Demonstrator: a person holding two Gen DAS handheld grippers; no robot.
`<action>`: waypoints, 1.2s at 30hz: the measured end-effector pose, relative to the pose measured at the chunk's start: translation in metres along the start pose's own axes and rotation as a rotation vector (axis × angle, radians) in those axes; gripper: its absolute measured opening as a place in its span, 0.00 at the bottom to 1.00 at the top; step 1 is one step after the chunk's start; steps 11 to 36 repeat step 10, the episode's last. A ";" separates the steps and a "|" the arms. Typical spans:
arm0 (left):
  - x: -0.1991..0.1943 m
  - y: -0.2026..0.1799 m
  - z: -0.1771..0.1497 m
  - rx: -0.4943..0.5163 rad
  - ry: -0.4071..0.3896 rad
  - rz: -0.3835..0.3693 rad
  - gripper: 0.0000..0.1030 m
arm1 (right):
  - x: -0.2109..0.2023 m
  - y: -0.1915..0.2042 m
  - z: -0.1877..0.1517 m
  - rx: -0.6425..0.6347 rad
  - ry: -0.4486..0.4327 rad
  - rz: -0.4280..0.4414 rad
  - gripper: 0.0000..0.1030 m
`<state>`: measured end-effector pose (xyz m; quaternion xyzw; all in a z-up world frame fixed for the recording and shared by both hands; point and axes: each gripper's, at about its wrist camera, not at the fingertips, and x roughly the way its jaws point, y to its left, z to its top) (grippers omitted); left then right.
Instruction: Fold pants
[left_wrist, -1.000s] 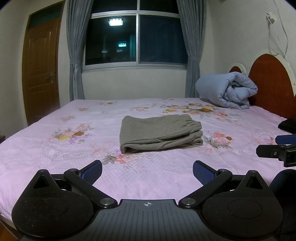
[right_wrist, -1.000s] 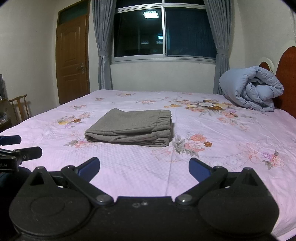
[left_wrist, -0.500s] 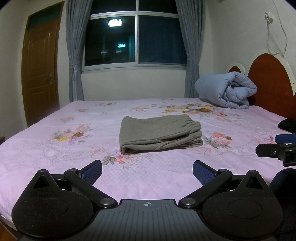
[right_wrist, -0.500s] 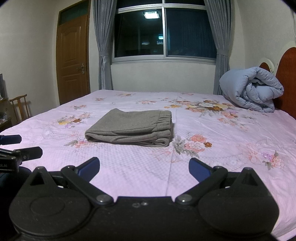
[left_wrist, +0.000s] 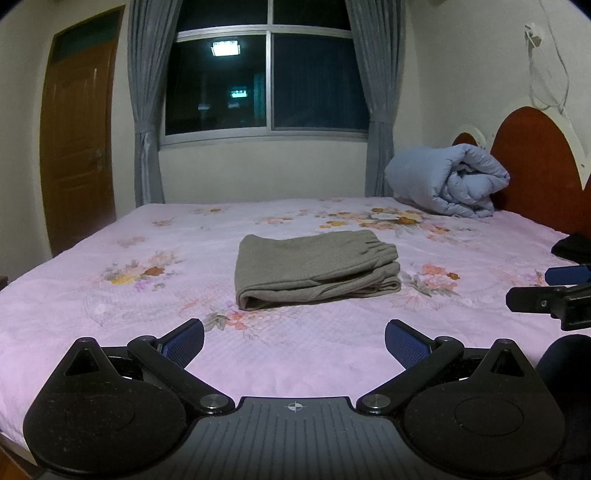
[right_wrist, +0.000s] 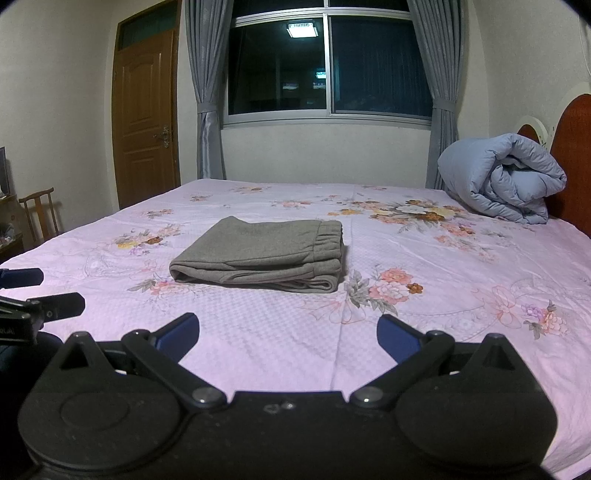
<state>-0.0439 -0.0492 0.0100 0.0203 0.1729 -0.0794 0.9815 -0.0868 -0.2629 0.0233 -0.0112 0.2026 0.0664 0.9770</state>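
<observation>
Grey pants (left_wrist: 314, 267) lie folded into a compact rectangle in the middle of the bed, elastic waistband on the right side; the right wrist view shows the same pants (right_wrist: 262, 256). My left gripper (left_wrist: 294, 339) is open and holds nothing, hovering over the bed's near edge well short of the pants. My right gripper (right_wrist: 288, 338) is likewise open with nothing between its blue pads, also back from the pants. Each gripper's fingers show at the edge of the other's view: the right gripper (left_wrist: 550, 288) and the left gripper (right_wrist: 33, 291).
A pink floral sheet (left_wrist: 110, 295) covers the bed. A rolled blue duvet (left_wrist: 450, 181) rests against the red headboard (left_wrist: 535, 166). A dark item (left_wrist: 574, 247) lies at the bed's right edge. Behind stand a window, grey curtains, a wooden door (right_wrist: 146, 118) and a chair (right_wrist: 38, 214).
</observation>
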 end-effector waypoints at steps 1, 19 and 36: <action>0.000 0.000 0.000 0.001 0.000 0.000 1.00 | 0.000 0.000 0.000 0.000 -0.001 0.000 0.94; 0.005 0.001 0.000 0.025 -0.005 -0.057 1.00 | -0.003 -0.004 0.002 -0.002 -0.010 0.004 0.94; 0.005 0.001 0.000 0.025 -0.005 -0.057 1.00 | -0.003 -0.004 0.002 -0.002 -0.010 0.004 0.94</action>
